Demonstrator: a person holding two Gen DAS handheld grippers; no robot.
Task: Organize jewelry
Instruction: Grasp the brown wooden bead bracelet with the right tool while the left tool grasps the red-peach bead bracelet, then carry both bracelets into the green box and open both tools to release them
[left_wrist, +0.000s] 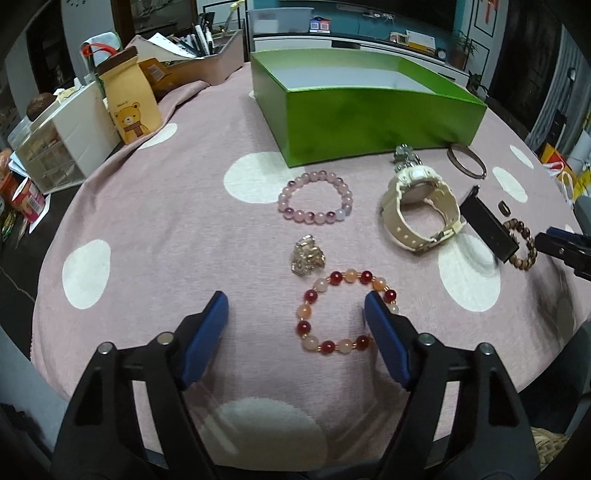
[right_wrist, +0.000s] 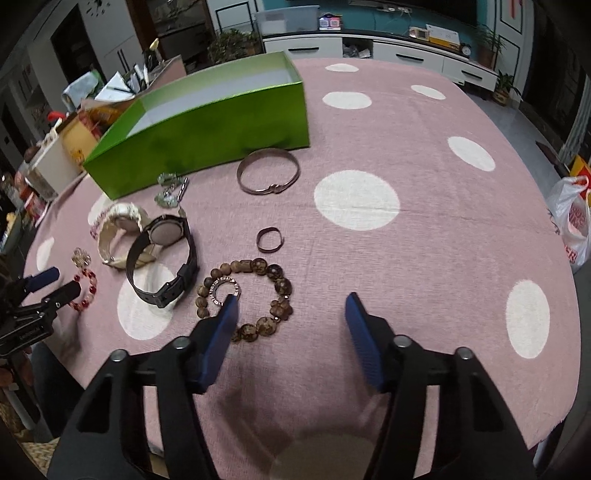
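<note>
Red bead bracelet: lies flat on the pink dotted cloth, just ahead of the left gripper; its right side touches or slips under the gripper's right finger.
Left gripper: jaws wide, holding nothing; the bracelet sits toward the right half of the gap, not centred.
Step in hand: judged to be the pick-up of this bracelet for the green box.
Doing it well: shift the gripper a little right so one side of the bead ring falls between the fingers, lower until the tips meet the cloth, close on the beads rather than the cord, then lift straight up so the ring hangs free.
Watch for: round beads may roll out of a shallow pinch; the small gold ornament lies just beyond and should not be swept along.
Right gripper: jaws wide, empty, over the brown wooden bracelet; its left finger covers part of a silver ring.
Further out: pink bead bracelet, cream watch, black watch, thin bangle.
Green box: open, nothing seen inside, at the far side of the table.
</note>
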